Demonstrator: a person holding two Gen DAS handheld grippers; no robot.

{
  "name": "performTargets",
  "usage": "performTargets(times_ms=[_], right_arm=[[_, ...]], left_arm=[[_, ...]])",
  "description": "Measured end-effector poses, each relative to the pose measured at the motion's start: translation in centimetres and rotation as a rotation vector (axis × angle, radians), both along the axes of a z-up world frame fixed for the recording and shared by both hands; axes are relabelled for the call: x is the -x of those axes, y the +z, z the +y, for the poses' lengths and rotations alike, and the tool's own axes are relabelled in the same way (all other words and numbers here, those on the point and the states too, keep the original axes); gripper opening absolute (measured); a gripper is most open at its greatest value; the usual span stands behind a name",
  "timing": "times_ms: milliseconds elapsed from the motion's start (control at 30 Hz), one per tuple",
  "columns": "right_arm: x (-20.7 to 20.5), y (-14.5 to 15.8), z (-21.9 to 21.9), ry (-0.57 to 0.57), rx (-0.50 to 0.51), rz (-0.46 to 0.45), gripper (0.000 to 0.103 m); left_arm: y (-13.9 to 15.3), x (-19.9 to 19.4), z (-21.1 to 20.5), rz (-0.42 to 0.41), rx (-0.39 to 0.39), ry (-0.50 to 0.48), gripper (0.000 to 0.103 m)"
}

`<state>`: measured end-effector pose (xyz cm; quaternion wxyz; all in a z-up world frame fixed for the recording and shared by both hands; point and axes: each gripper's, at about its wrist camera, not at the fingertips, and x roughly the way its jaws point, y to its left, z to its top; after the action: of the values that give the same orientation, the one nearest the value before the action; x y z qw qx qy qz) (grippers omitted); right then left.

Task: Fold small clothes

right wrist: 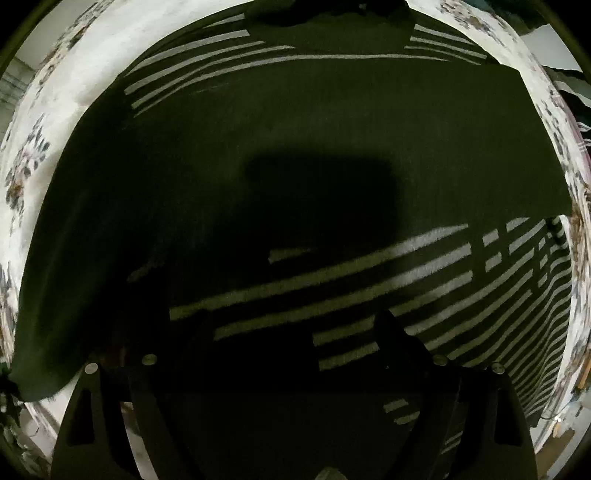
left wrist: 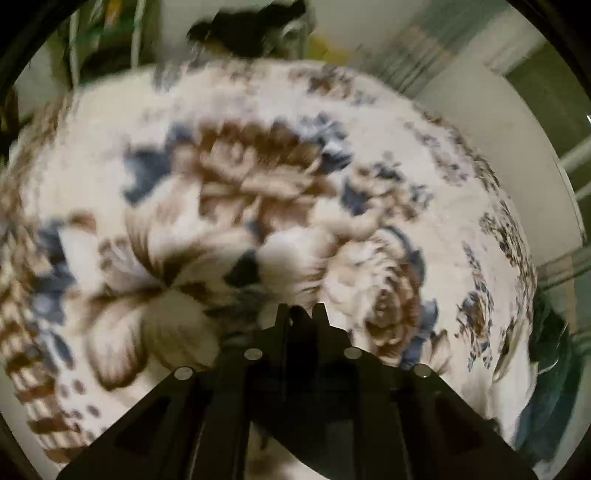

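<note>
A dark green garment (right wrist: 295, 129) with pale stripes lies spread flat on a floral bedspread (right wrist: 66, 85) and fills most of the right wrist view. My right gripper (right wrist: 294, 317) hangs straight over it, open, with only the cloth beneath; its right finger (right wrist: 399, 339) shows against the stripes and the left one is lost in shadow. The left wrist view is blurred. My left gripper (left wrist: 301, 314) stands over the bedspread (left wrist: 258, 110) with its fingertips close together. A dark sliver sits between them; the blur hides whether it is cloth.
A dark heap of clothing (left wrist: 251, 29) lies at the bedspread's far edge. Dark teal cloth (left wrist: 550, 369) hangs at its right edge. A pale wall (left wrist: 480, 99) stands behind the bed. The gripper's shadow (right wrist: 321, 192) falls on the garment's middle.
</note>
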<state>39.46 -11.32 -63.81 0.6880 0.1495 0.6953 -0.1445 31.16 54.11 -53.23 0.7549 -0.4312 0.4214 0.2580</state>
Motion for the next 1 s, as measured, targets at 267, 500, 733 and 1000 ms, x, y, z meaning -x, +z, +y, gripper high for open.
performTargets(times_ms=[267,500,733,1000], right_arm=[[0.9,0.0,-1.7,-0.019,-0.052,-0.007,0.089],[3.8,0.8,-5.4,-0.063,-0.035,-0.001,0.089],[5.6,3.1,-10.1,-0.094,0.104,0.005,0.089],[2.6,4.7,-14.7,-0.068,0.174,-0.089,0.089]], left_arm=[[-2.4,9.9,-2.1,-0.102,0.211,0.209,0.062],[-4.4,5.1,-4.3,-0.143,0.212,0.158,0.059],[1.1,-0.6,-6.7,-0.093,-0.051,0.005,0.009],[11.5,-6.7,-17.0,-0.151,-0.246,-0.254,0.009]])
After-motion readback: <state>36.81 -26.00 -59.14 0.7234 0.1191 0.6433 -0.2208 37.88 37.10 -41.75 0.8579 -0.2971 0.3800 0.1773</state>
